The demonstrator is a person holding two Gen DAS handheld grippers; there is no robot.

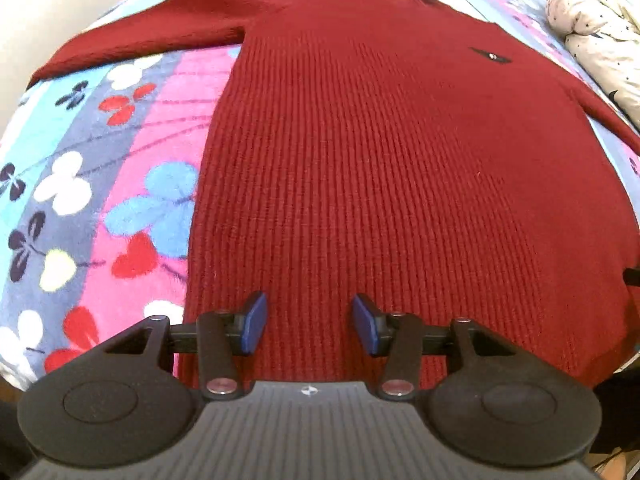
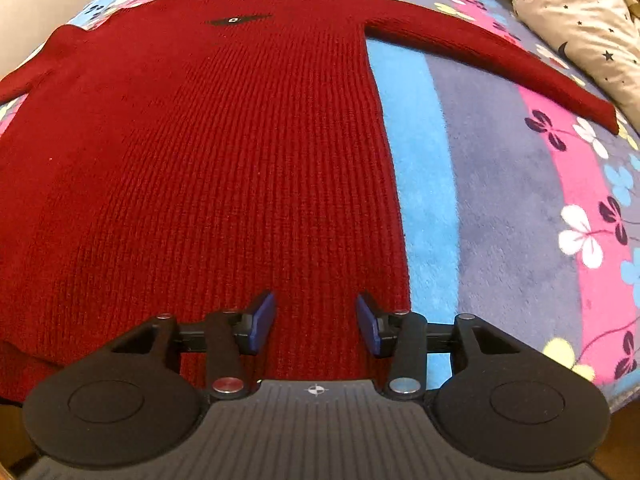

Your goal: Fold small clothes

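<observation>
A floral blanket (image 1: 80, 168) in pink, blue and grey stripes is covering the bed, and a dark red ribbed sweater (image 1: 380, 160) is lying flat on it, front side up, collar toward the far edge and hem toward the near edge.

In the left wrist view, the sweater's left sleeve (image 1: 140, 40) is stretching out toward the far left corner of the bed, resting on the blanket. The left gripper (image 1: 309, 322) is hovering over the hem near the sweater's left side seam, its blue-padded jaws standing wide apart with nothing between them but the knit below; whether the fingers (image 1: 256, 320) are touching the fabric cannot be told. A small dark logo patch (image 1: 491, 56) is sitting on the chest, toward the right of this view. At the far right corner a pale star-printed quilt (image 1: 596, 28) is lying bunched up, just beyond the sweater's shoulder.

In the right wrist view, the same patch (image 2: 239, 20) is showing high on the chest. The right gripper (image 2: 316, 322) is hanging over the hem close to the sweater's right side seam, its jaws likewise spread wide and holding nothing. The right sleeve (image 2: 500, 56) is extending straight out toward the right edge of the bed, its cuff ending near the quilt (image 2: 580, 20).
</observation>
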